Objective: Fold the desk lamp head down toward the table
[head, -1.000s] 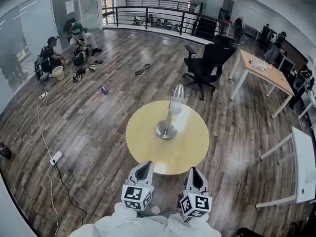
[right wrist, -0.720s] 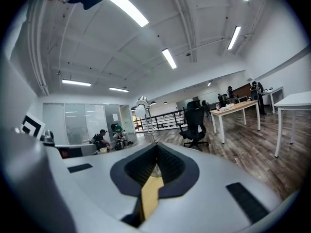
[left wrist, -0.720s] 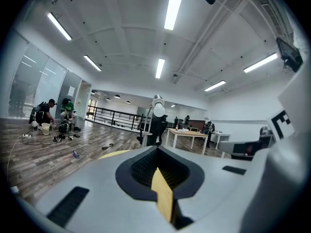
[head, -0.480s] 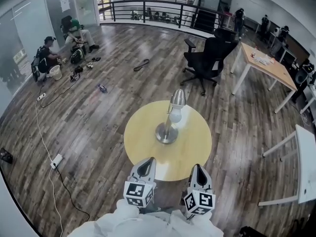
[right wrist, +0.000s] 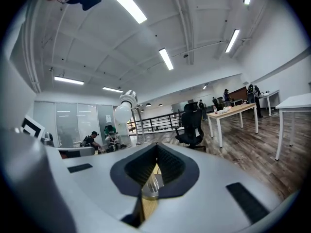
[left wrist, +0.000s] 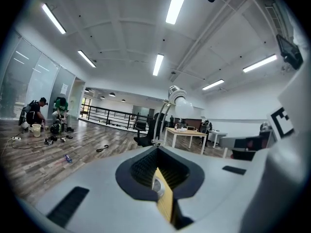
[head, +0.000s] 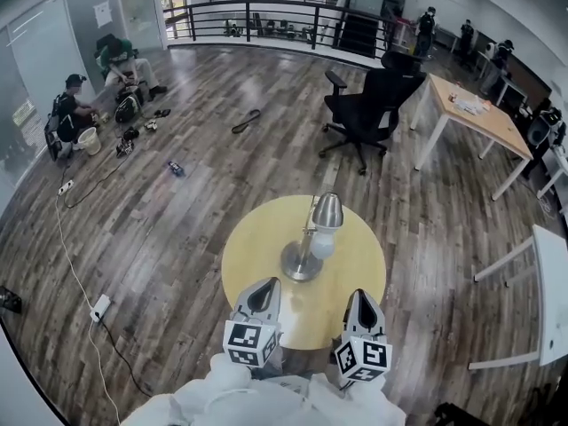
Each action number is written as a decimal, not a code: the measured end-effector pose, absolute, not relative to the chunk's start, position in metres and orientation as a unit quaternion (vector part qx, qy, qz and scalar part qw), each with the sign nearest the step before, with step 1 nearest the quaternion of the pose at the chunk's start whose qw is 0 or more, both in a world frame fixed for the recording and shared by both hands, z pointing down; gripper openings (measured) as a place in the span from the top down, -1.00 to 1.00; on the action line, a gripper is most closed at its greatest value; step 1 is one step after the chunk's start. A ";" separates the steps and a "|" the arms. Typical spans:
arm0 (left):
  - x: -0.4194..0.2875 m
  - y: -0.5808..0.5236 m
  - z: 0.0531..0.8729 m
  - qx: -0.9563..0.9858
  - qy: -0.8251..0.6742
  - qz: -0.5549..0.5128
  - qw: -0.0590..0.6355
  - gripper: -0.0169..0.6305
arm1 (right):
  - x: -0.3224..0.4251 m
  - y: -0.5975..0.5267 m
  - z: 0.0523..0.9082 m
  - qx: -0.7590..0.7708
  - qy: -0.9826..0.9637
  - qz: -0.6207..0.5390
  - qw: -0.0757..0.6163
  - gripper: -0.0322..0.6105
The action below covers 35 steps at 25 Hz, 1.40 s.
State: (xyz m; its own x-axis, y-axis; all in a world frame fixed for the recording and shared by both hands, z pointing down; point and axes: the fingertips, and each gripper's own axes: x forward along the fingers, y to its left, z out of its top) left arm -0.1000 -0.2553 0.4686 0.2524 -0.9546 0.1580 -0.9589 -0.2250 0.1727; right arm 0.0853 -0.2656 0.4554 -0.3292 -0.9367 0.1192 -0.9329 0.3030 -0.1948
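A silver desk lamp stands upright on the round yellow table, with its base near the table's middle. Its metal head is raised and the white bulb hangs below it. My left gripper and right gripper hover side by side over the table's near edge, short of the lamp, both shut and empty. In the left gripper view the lamp head rises beyond the shut left gripper. In the right gripper view the bulb shows up and to the left of the shut right gripper.
A black office chair stands beyond the table, with a wooden desk to its right. A white table is at the right edge. People sit on the floor far left, and a cable with a power strip lies there.
Both grippers have moved forward toward the round table, which now sits closer, with their tips over its near edge. The lamp stands as before. Both stay shut.
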 end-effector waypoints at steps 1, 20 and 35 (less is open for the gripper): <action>-0.104 -0.263 0.469 0.785 -0.609 0.009 0.116 0.95 | 0.083 -0.274 0.455 -0.583 0.804 -0.114 0.010 0.87; -0.110 -0.377 0.628 0.825 -0.516 0.147 0.179 0.95 | 0.078 -0.352 0.440 -0.596 0.797 -0.100 0.017 0.87; -0.088 -0.423 0.723 0.841 -0.437 0.269 0.171 0.95 | 0.035 -0.371 0.317 -0.319 0.945 -0.066 0.010 0.86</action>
